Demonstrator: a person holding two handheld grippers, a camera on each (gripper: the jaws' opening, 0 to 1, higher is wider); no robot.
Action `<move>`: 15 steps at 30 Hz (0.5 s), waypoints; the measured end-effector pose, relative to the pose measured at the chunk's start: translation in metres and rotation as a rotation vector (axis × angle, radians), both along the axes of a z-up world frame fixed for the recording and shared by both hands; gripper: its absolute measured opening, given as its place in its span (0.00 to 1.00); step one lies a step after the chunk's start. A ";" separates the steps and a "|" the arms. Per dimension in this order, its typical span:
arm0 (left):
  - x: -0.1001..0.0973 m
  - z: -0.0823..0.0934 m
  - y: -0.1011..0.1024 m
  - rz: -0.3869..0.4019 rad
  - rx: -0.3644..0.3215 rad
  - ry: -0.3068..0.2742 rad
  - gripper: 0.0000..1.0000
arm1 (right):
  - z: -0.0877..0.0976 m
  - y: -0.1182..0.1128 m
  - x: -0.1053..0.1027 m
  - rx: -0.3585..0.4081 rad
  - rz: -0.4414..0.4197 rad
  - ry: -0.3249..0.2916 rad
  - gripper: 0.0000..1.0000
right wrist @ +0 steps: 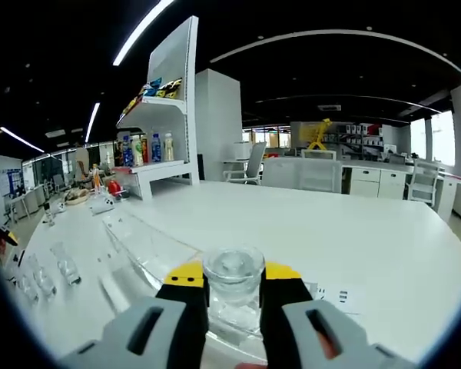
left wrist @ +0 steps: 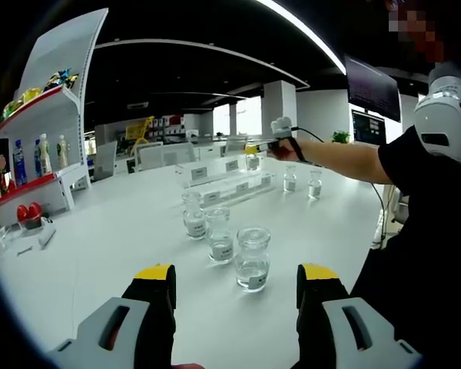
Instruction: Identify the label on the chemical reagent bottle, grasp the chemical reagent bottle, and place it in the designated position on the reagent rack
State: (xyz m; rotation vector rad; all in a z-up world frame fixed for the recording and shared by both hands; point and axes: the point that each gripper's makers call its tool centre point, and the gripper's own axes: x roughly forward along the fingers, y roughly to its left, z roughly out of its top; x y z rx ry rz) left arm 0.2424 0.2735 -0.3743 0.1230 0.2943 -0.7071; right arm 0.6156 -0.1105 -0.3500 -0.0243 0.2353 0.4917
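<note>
Three glass reagent bottles stand in a diagonal row on the white table; the nearest bottle (left wrist: 253, 258) sits just ahead of my left gripper (left wrist: 237, 278), which is open and holds nothing. Behind it are a second bottle (left wrist: 220, 233) and a third bottle (left wrist: 193, 214). The clear acrylic reagent rack (left wrist: 224, 183) with white labels stands farther back. In the left gripper view my right gripper (left wrist: 253, 147) reaches over that rack on an outstretched arm. In the right gripper view, my right gripper (right wrist: 233, 275) is shut on a glass bottle (right wrist: 233, 296) above the rack (right wrist: 150, 244).
Two more bottles (left wrist: 290, 178) stand right of the rack. A white shelf unit (left wrist: 40, 146) with drink bottles stands at the table's left end. The person's body (left wrist: 426, 231) fills the right side. A small white label (right wrist: 334, 296) lies on the table.
</note>
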 end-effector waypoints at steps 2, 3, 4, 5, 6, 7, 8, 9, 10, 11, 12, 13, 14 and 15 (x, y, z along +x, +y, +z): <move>0.000 0.000 0.000 -0.001 0.001 0.000 0.63 | 0.000 0.000 0.000 -0.004 0.002 0.000 0.25; 0.000 0.000 0.000 -0.001 0.000 -0.001 0.63 | 0.000 0.001 0.000 -0.008 0.001 0.000 0.25; 0.000 0.001 0.000 -0.001 -0.002 -0.002 0.63 | 0.000 0.001 -0.001 -0.010 0.002 -0.001 0.25; 0.000 0.001 0.000 0.000 -0.003 -0.003 0.63 | 0.000 0.001 -0.001 -0.013 0.003 -0.001 0.25; 0.000 0.001 0.000 0.001 -0.004 -0.003 0.63 | 0.000 0.001 -0.002 -0.014 0.004 0.000 0.26; -0.001 0.001 0.000 0.002 -0.004 -0.004 0.63 | -0.002 0.002 -0.003 -0.018 0.015 0.006 0.26; -0.001 0.001 0.000 0.003 -0.003 -0.003 0.63 | -0.003 0.002 -0.003 -0.019 0.021 0.011 0.27; -0.001 0.001 0.001 0.003 -0.003 -0.003 0.63 | -0.003 0.003 -0.004 -0.014 0.025 0.012 0.28; -0.002 0.001 0.001 0.003 -0.002 -0.003 0.63 | -0.002 0.002 -0.004 -0.010 0.027 0.013 0.30; -0.002 0.001 0.001 0.005 -0.003 -0.003 0.63 | -0.002 0.002 -0.004 -0.008 0.027 0.016 0.32; -0.002 0.001 0.001 0.005 -0.003 -0.003 0.63 | -0.002 0.000 -0.004 -0.008 0.023 0.017 0.33; -0.002 0.002 0.001 0.006 -0.003 -0.003 0.63 | -0.001 -0.001 -0.005 -0.009 0.021 0.017 0.34; -0.003 0.002 0.000 0.005 -0.001 -0.004 0.63 | 0.000 -0.002 -0.006 -0.010 0.019 0.018 0.34; -0.003 0.002 0.000 0.004 -0.001 -0.006 0.63 | 0.000 -0.003 -0.006 -0.009 0.018 0.019 0.34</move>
